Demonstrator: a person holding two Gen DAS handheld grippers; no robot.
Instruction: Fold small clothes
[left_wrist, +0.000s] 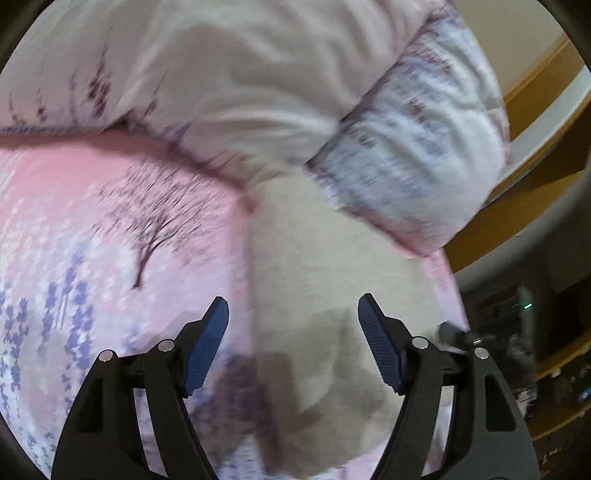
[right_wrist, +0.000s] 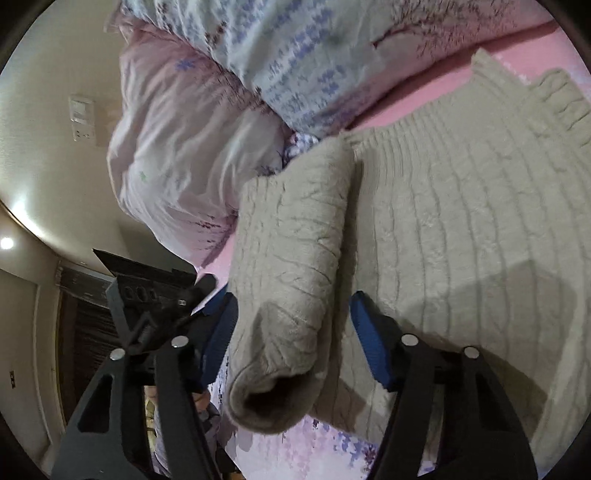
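A beige cable-knit sweater lies flat on the pink flowered bedsheet. Its sleeve is folded over the body, with the open cuff nearest the camera. My right gripper straddles this sleeve with the jaws apart. The left pad sits at the sleeve's edge and the right pad stands clear of it. In the blurred left wrist view, the beige sweater runs under my left gripper. That gripper is open above the cloth and holds nothing.
A bunched flowered duvet and a pale pillow crowd the far side of the bed. The bed's edge drops off near wooden furniture. A black and grey device sits beside my right gripper's left finger. A wall switch shows beyond.
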